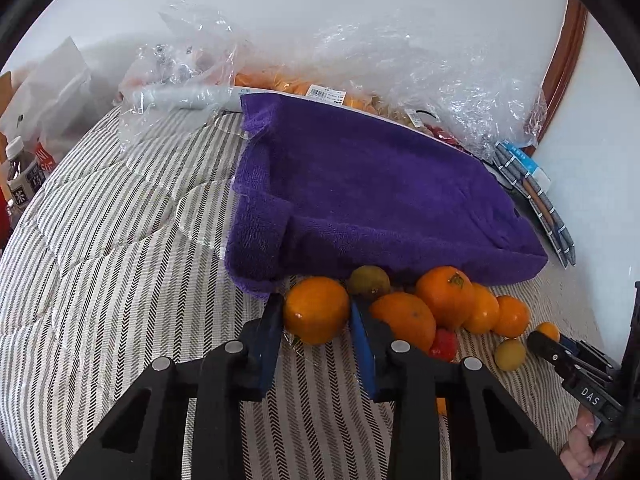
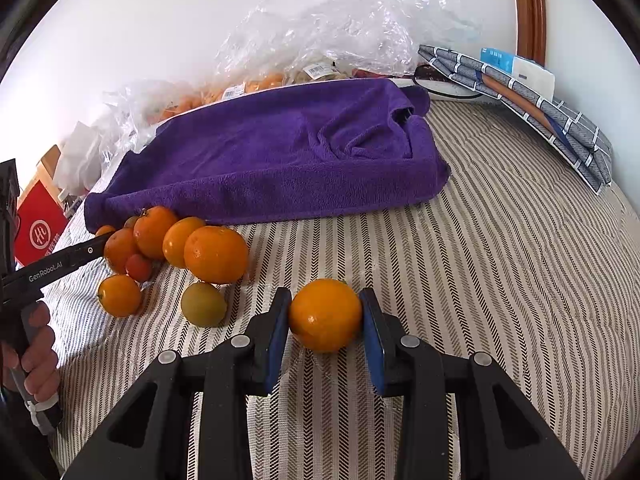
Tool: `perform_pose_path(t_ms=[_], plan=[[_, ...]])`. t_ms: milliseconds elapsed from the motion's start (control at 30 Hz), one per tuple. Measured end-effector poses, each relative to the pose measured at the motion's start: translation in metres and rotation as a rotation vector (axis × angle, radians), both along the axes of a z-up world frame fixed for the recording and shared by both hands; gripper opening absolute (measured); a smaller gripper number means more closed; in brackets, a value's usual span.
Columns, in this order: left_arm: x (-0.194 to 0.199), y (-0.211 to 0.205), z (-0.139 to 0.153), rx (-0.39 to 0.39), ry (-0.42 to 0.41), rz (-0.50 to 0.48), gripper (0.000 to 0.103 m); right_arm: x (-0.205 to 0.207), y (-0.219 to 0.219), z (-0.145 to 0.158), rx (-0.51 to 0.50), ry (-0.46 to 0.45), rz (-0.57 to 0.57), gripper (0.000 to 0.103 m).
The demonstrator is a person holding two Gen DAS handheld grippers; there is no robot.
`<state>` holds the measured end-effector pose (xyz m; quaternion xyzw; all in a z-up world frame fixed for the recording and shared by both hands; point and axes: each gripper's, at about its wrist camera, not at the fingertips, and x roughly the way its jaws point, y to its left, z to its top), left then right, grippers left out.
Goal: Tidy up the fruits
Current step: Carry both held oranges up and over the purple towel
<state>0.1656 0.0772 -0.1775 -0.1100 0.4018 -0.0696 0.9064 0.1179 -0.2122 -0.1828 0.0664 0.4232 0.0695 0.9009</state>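
My left gripper is shut on an orange at the left end of a fruit pile on the striped cloth. The pile holds several oranges, a greenish citrus, a small red fruit and a yellow-green fruit. My right gripper is shut on another orange, apart from the pile to its left. A greenish fruit lies next to it. The left gripper's finger shows at the pile.
A folded purple towel lies just behind the fruit. Clear plastic bags with more fruit sit at the back by the wall. Folded grey cloths lie far right. Bottles and a red box stand at the left.
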Motion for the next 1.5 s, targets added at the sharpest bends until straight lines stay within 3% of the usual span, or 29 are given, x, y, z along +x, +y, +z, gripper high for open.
perform_pose_path(t_ms=[267, 667, 1067, 1133, 1300, 1500], plan=[[-0.017, 0.01, 0.007, -0.036, -0.056, 0.063, 0.031, -0.001, 0.001, 0.001, 0.001, -0.004, -0.002, 0.035], [-0.029, 0.007, 0.019, -0.037, -0.121, 0.034, 0.031, -0.008, -0.002, 0.006, 0.001, 0.002, -0.001, 0.035], [-0.035, 0.002, 0.028, -0.007, -0.168, 0.03, 0.031, -0.011, 0.0, 0.054, -0.06, -0.126, -0.019, 0.035], [-0.035, 0.0, 0.036, 0.012, -0.187, 0.036, 0.031, -0.007, 0.0, 0.061, -0.053, -0.137, -0.02, 0.035], [-0.034, 0.002, 0.062, -0.042, -0.211, 0.017, 0.031, 0.008, 0.0, 0.081, -0.041, -0.187, -0.021, 0.035], [-0.016, 0.003, 0.095, 0.011, -0.267, 0.022, 0.031, 0.034, 0.002, 0.093, -0.025, -0.225, -0.027, 0.035]])
